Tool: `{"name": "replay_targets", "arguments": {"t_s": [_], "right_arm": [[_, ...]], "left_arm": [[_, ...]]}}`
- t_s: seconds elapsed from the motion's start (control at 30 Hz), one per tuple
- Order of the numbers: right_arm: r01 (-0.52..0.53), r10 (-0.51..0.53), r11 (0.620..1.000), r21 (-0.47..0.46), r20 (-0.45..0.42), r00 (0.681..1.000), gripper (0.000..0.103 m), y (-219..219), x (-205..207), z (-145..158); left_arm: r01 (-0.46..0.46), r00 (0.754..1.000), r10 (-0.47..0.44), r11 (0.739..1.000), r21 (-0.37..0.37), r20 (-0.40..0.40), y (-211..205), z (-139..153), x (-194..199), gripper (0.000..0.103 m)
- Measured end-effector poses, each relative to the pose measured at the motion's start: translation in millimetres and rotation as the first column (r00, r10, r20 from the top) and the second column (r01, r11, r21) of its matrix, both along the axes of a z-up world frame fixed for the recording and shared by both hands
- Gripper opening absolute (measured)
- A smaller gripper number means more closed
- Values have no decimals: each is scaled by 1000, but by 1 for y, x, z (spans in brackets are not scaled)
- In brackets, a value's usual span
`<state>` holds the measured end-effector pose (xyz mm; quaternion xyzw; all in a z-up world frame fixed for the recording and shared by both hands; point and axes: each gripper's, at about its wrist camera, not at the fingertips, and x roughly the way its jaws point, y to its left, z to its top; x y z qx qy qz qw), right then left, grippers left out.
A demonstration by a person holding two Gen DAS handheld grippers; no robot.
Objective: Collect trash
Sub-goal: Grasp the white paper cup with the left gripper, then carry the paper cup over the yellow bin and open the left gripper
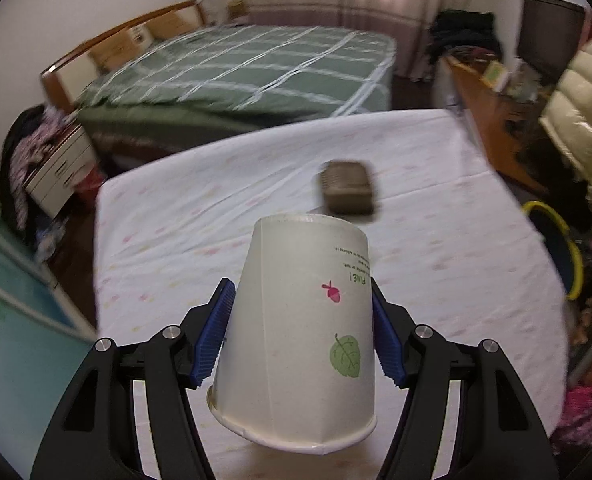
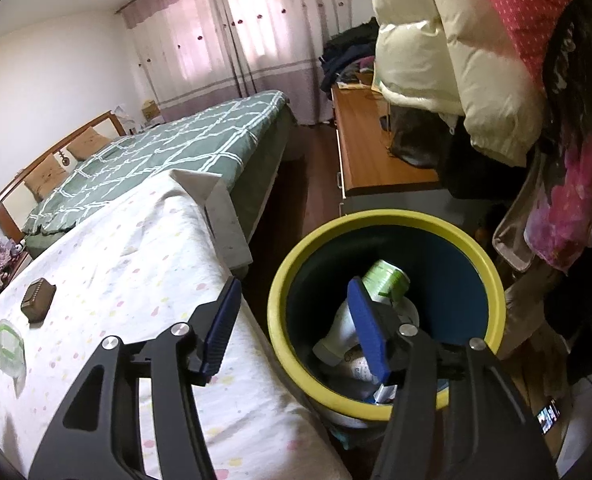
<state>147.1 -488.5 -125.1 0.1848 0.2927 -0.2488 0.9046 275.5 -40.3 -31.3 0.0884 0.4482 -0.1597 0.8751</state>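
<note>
The left gripper (image 1: 302, 328) is clamped on a white paper cup (image 1: 296, 336), its blue pads (image 1: 216, 336) pressed against both sides. The cup is held mouth toward the camera, above the white dotted tablecloth (image 1: 176, 216), with a dark brown box (image 1: 348, 192) lying on the cloth beyond it. The right gripper (image 2: 296, 332) is spread wide with nothing between its fingers, poised over the rim of the yellow-rimmed trash bin (image 2: 376, 220), beside the table's edge. Discarded cups and a bottle (image 2: 376, 300) are seen inside the bin.
</note>
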Motion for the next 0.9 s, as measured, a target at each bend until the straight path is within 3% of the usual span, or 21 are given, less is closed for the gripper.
{"name": "replay_targets", "arguments": {"t_s": [0.17, 0.43, 0.63, 0.9], "right_arm": [[-35, 35, 999, 8, 11, 999, 54, 3, -8, 2], [-86, 86, 996, -38, 13, 996, 56, -1, -39, 7], [-23, 24, 999, -31, 40, 999, 60, -32, -80, 9], [70, -69, 997, -27, 42, 997, 61, -69, -122, 6]], "left_arm": [[107, 994, -106, 994, -35, 29, -60, 18, -10, 64], [275, 961, -272, 960, -60, 49, -172, 27, -22, 64], [395, 918, -394, 915, -80, 35, -259, 20, -38, 64], [510, 857, -515, 854, -104, -30, -370, -15, -57, 64]]}}
